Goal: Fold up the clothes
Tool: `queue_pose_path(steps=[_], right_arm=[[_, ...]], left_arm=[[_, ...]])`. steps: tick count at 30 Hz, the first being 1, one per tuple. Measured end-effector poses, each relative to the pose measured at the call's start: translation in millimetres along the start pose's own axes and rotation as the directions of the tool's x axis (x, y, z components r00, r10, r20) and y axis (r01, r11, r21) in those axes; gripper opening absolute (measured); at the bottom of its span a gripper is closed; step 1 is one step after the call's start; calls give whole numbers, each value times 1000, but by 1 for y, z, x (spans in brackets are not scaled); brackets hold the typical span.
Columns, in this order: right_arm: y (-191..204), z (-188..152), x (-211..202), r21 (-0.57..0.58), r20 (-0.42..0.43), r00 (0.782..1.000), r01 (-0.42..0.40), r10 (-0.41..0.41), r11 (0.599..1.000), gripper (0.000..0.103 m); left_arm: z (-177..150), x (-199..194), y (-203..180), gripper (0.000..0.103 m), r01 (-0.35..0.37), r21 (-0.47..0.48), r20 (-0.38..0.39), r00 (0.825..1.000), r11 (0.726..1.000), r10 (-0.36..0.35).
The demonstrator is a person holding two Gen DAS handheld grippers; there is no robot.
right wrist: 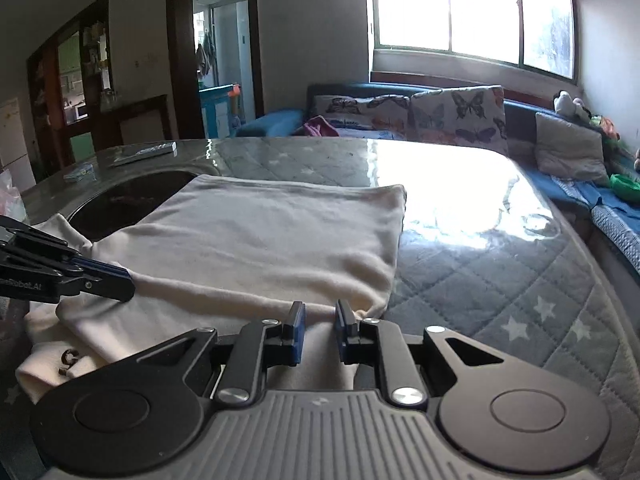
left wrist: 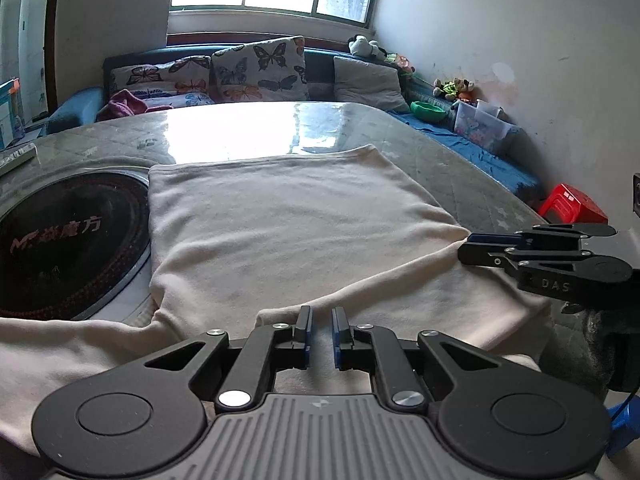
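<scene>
Our left gripper [left wrist: 320, 326] and right gripper [right wrist: 320, 322] each stand slightly parted over the near edge of the cream knit garment [left wrist: 280, 216], seemingly pinching nothing. Ahead of both it lies partly folded; the near flap remains.

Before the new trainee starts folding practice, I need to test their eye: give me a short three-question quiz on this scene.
1. True or false: the cream garment covers part of the round black cooktop.
2. Which gripper's view shows dark lettering on the garment: A) left gripper B) right gripper?
3. Fill in: the cushions behind the table carry a ___ print.

Key: 1 true; 2 B; 3 butterfly.
</scene>
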State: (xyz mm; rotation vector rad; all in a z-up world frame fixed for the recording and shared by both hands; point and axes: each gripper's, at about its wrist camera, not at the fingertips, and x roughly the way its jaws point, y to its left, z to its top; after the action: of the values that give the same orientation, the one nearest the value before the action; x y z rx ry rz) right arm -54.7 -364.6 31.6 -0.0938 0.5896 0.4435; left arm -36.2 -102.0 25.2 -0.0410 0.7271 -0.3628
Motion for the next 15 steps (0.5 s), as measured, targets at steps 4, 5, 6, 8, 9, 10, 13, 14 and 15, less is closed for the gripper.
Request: queue_pose_path(steps=[4, 5, 6, 8, 9, 10, 13, 14, 15], right_arm=[[8, 2, -7, -25, 7, 1000, -2, 2, 1000, 17], [11, 2, -8, -31, 5, 1000, -7, 7, 1000, 17], [15, 2, -8, -40, -1, 1000, -11, 11, 999, 18], [21, -2, -5, -62, -19, 1000, -19, 17, 998, 18], [23, -3, -4, -65, -26, 1000, -17, 15, 998, 18], [25, -3, -4, -66, -28, 1000, -13, 11, 998, 18], [34, -2, -11, -78, -22, 999, -41, 39, 996, 23], [37, -2, -14, -87, -21, 998, -52, 51, 995, 26], [41, -2, -17, -99, -21, 998, -63, 62, 993, 29]], left_arm=[[-2, -7, 3, 12, -2, -18, 12, 1000, 1000, 2], [-4, -7, 4, 12, -2, -25, 14, 1000, 1000, 2], [-5, -7, 6, 12, -1, -34, 15, 1000, 999, 1], [-6, -7, 9, 12, 0, -50, 18, 1000, 999, 0], [-6, -8, 9, 13, 1, -57, 20, 1000, 998, 0], [-6, -11, 9, 14, 2, -58, 26, 1000, 998, 0], [-6, -22, 10, 18, 2, -57, 46, 999, 998, 0], [-7, -26, 11, 20, 4, -56, 54, 999, 998, -1], [-8, -30, 11, 23, 1, -56, 57, 998, 998, 2]])
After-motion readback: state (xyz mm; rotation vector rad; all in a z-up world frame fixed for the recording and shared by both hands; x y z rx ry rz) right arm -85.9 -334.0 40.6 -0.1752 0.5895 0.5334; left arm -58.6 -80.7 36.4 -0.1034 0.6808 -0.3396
